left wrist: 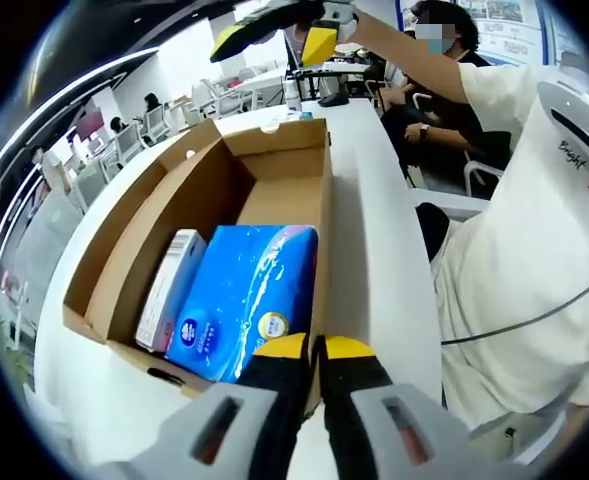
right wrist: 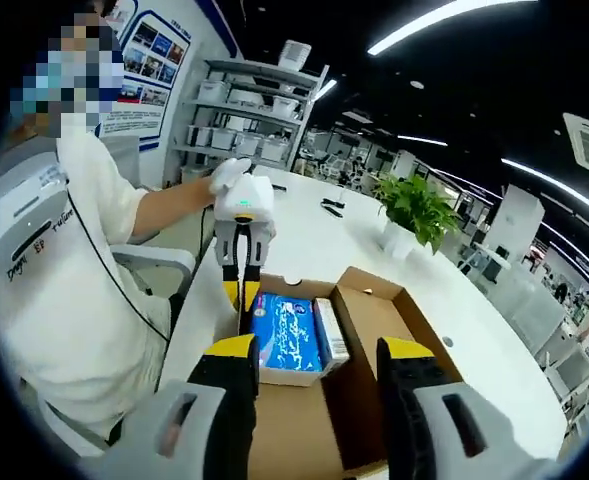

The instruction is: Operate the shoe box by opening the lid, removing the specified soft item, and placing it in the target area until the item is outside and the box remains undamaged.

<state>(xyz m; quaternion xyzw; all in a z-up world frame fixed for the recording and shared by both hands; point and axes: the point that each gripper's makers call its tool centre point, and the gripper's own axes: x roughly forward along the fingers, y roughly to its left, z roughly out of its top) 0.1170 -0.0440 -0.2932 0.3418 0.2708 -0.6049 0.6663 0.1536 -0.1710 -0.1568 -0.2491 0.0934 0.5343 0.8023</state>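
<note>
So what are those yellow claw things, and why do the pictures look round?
A person holds a grabbing tool in each hand, and each tool carries a small camera with a wide round lens. The left gripper view looks along the left tool, whose yellow tips are pinched on the near wall of an open cardboard shoe box. The right gripper view looks along the right tool, which is open above the box and holds nothing. Inside the box lie a blue soft tissue pack and a slim white carton. The box sits on a white table.
</note>
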